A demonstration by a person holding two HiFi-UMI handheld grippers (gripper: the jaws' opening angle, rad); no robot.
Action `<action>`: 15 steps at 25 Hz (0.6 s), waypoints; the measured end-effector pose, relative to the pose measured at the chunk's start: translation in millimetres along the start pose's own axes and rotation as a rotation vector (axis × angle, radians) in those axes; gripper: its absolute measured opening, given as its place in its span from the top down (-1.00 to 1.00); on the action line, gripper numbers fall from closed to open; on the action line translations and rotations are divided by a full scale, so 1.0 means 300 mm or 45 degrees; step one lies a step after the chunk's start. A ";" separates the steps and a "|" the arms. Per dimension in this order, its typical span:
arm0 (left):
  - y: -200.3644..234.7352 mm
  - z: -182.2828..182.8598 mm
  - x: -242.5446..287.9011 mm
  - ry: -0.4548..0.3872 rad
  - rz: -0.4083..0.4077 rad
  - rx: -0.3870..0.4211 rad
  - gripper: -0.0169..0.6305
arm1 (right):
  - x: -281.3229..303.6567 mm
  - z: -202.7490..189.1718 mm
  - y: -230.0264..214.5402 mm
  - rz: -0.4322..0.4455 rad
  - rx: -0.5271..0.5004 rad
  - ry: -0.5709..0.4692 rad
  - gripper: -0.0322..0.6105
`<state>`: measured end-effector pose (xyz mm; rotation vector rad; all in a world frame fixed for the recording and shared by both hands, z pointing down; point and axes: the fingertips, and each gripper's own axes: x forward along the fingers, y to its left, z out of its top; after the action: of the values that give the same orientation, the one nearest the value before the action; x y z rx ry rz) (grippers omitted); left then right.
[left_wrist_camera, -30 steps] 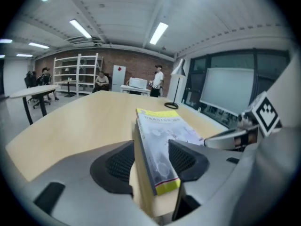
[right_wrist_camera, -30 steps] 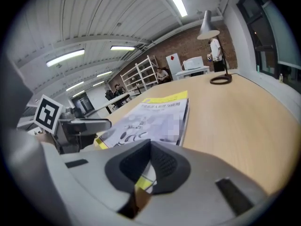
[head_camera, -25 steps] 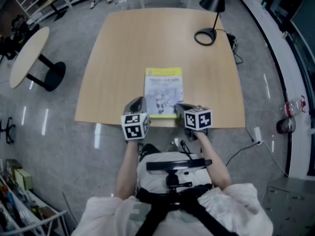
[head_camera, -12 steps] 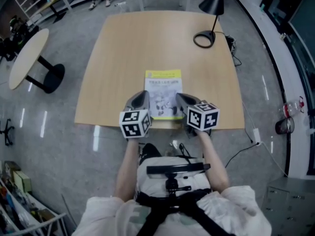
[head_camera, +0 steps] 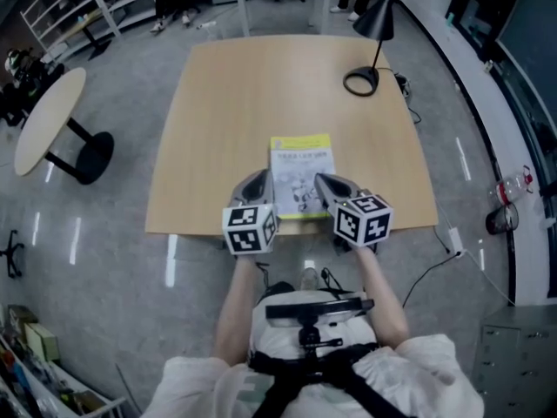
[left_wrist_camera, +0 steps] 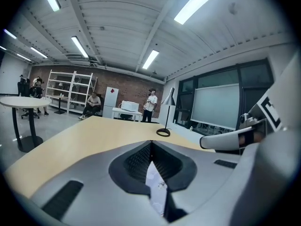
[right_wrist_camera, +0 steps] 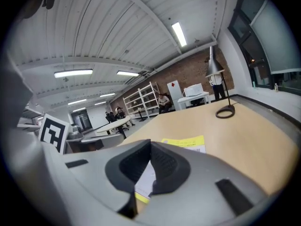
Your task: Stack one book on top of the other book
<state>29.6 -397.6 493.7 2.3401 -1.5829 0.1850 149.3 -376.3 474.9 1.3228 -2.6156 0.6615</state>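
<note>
Judging by the layout, the stacking looks done or nearly so; the thing now is to keep both claws clear of the book so it isn't nudged askew. The left gripper and right gripper both have their jaws pressed together on nothing. The book lies flat near the near edge of the table, yellow band over a white printed cover; whether another lies beneath, I can't tell

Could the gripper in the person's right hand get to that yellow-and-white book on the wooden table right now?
Probably yes: the right gripper hangs just above the yellow-and-white book at its near edge, with nothing between them. Its jaws are shut, though.
</note>
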 end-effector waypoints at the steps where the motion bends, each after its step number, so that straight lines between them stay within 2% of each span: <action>1: 0.009 0.000 -0.019 0.003 -0.017 0.002 0.89 | 0.002 0.000 0.025 -0.004 -0.002 -0.006 0.91; 5: 0.043 -0.002 -0.118 0.033 -0.092 0.017 0.89 | 0.006 -0.002 0.147 -0.009 -0.050 -0.005 0.91; 12: 0.062 0.030 -0.367 -0.006 -0.211 0.026 0.89 | -0.069 0.003 0.399 -0.031 -0.111 -0.064 0.91; 15: 0.041 -0.003 -0.467 -0.006 -0.222 0.028 0.89 | -0.133 -0.036 0.459 -0.038 -0.123 -0.071 0.91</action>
<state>-35.1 -277.8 458.2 2.4811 -1.3766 0.1576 63.5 -270.8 427.9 1.3679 -2.6287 0.4941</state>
